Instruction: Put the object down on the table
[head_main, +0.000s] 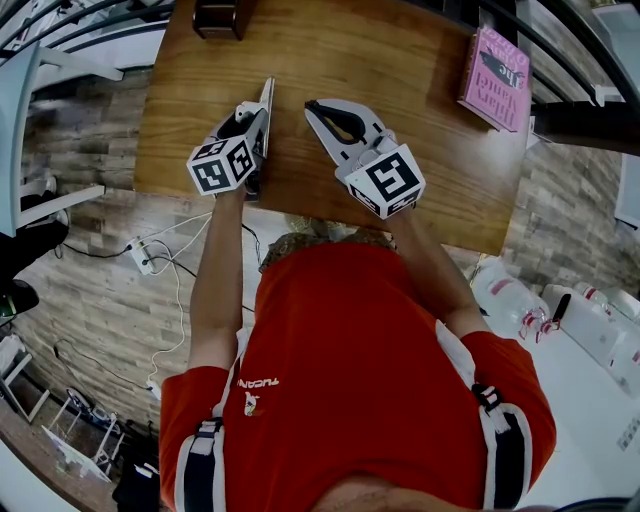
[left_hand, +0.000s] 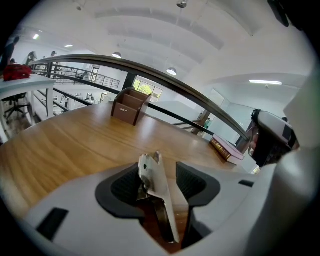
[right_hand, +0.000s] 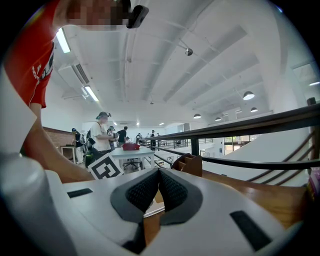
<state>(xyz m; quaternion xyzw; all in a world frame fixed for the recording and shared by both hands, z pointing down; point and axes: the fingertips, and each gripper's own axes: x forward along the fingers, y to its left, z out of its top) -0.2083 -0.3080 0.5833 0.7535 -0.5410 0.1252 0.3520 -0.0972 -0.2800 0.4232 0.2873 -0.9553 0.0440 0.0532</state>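
Jaws of the left gripper (left_hand: 161, 172) stand apart, pads not pressing; the metal tool (head_main: 268, 100) sits loose between them on edge, apparently resting on the wooden table (head_main: 440, 150). Right gripper (right_hand: 159, 181) is just beside, closed on nothing. Put-down looks basically done; what's left is backing the left gripper clear without dragging the tool.

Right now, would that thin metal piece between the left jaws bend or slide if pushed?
Probably stiff: the metal piece looks like flat steel sheet. Likely slides on the smooth wooden table. Standing on edge, it may tip.
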